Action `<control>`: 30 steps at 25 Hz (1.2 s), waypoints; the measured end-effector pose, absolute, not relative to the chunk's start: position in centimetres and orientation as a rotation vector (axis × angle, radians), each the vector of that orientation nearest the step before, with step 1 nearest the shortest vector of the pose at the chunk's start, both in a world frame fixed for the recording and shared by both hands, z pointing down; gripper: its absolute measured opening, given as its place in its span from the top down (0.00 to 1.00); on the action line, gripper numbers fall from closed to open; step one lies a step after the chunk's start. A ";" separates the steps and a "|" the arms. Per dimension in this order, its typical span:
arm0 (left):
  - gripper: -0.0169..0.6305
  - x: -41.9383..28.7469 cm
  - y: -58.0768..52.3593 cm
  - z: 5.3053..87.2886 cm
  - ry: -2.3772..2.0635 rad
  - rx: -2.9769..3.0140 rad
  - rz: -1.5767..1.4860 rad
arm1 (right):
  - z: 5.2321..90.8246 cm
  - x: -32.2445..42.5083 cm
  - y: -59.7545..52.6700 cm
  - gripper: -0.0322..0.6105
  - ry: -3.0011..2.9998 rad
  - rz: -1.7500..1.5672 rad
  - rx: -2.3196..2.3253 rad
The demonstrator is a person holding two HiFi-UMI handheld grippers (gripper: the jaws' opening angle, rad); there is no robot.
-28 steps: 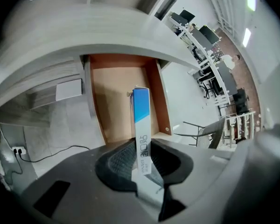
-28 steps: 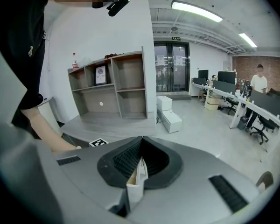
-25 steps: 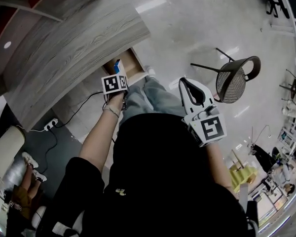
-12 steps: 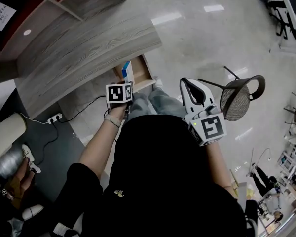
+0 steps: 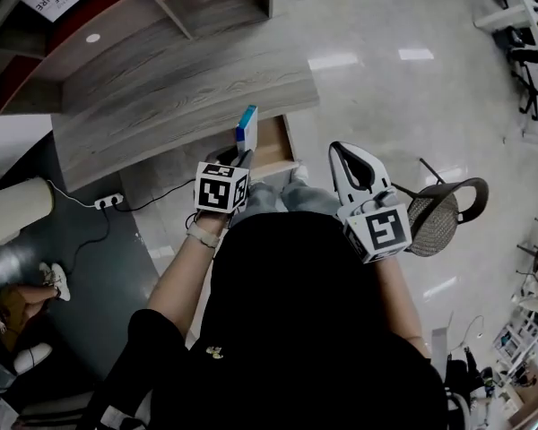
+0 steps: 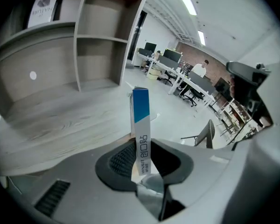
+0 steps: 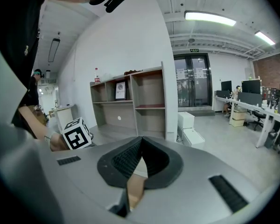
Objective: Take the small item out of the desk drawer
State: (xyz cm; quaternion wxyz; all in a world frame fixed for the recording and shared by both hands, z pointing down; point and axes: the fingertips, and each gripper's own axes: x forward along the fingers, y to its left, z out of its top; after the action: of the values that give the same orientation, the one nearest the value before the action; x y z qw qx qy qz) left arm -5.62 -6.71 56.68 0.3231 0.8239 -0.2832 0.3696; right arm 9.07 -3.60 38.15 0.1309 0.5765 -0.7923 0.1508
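Note:
A small blue and white box [image 5: 247, 128] stands upright between the jaws of my left gripper [image 5: 241, 153], which is shut on its lower end. In the left gripper view the box [image 6: 141, 120] rises from the left gripper [image 6: 141, 158] in front of the wooden desk top [image 6: 60, 120]. Just beyond the box, under the desk [image 5: 188, 92], the drawer [image 5: 274, 146] is pulled out. My right gripper [image 5: 341, 150] hangs to the right above the floor with its jaws together. In the right gripper view the right gripper [image 7: 141, 141] holds nothing.
A mesh-backed chair [image 5: 439, 213] stands on the glossy floor at the right. Behind the desk is an open shelf unit [image 5: 206, 3]. A power strip [image 5: 108, 202] and cable lie on the floor at the left. Another person's feet [image 5: 49, 280] show at the far left.
My left gripper has come up and away from the drawer with the box in it. The head view has swung, so the desk and chair sit lower. The right gripper has barely moved.

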 end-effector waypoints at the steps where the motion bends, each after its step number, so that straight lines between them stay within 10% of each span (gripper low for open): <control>1: 0.82 -5.8 -7.0 55.7 -0.757 2.190 0.962 | 38.0 8.8 -3.8 0.95 -2.315 0.430 1.660; 30: 0.82 -12.0 -12.7 31.0 -1.224 2.646 0.283 | 29.5 1.7 -12.8 0.95 -2.638 0.173 1.385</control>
State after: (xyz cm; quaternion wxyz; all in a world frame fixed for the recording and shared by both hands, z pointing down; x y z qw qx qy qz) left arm -12.00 -12.66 30.99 0.1061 0.8982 -0.4156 0.0960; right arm 1.72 -12.79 29.47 0.0783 0.4627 -0.8812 0.0577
